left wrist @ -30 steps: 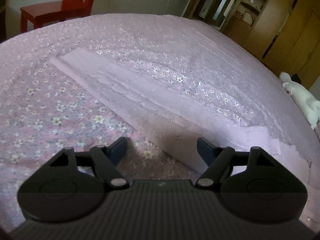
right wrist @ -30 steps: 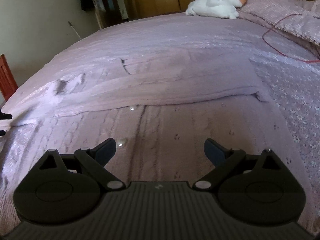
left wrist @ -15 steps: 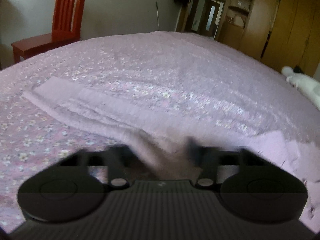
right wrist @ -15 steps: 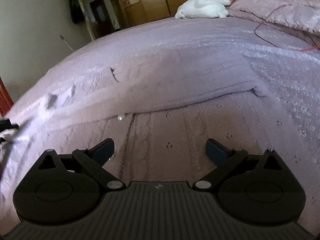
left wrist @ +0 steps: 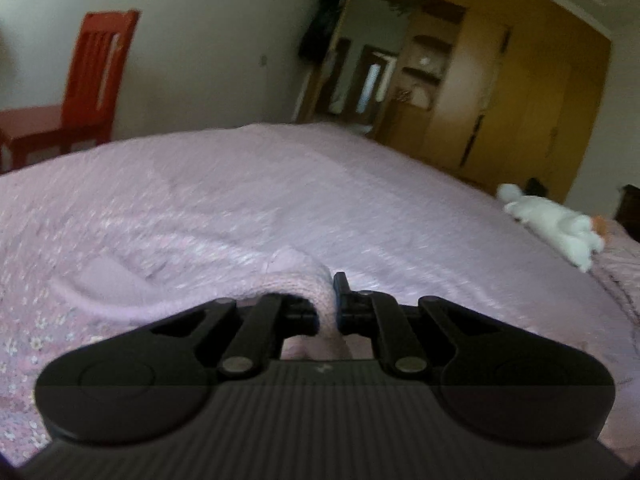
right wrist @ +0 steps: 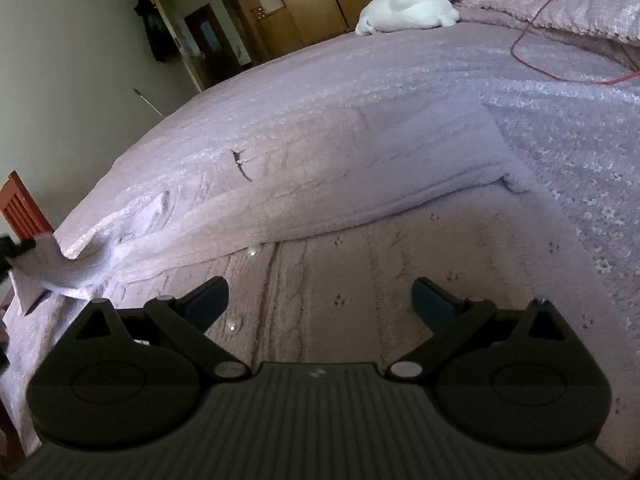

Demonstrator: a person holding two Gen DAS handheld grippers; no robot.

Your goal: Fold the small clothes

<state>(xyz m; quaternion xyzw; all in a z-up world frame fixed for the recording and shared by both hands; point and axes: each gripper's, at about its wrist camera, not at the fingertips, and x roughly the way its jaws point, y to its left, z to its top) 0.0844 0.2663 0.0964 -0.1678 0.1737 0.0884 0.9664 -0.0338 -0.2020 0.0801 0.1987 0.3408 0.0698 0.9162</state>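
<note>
A pale pink cable-knit sweater (right wrist: 340, 264) with pearl buttons lies spread on the bed, one part folded across its far half (right wrist: 360, 168). My right gripper (right wrist: 320, 300) hovers open just above the sweater's front, nothing between its fingers. My left gripper (left wrist: 329, 304) is shut on a bunched edge of the sweater (left wrist: 280, 280), which rises in a ridge from the bedspread. In the right wrist view that lifted corner (right wrist: 52, 268) hangs at the far left, pulled up off the bed.
A pink flowered bedspread (left wrist: 280, 192) covers the bed. A white stuffed toy (left wrist: 556, 228) lies at the far right, near pillows (right wrist: 580, 4) and a red cable (right wrist: 536, 40). A red chair (left wrist: 92, 80) stands past the left edge; wooden wardrobes (left wrist: 520, 100) stand behind.
My left gripper went from open to shut on the sweater's edge and lifted it, its view tilting up. The right gripper stayed open and shifted only a little.
</note>
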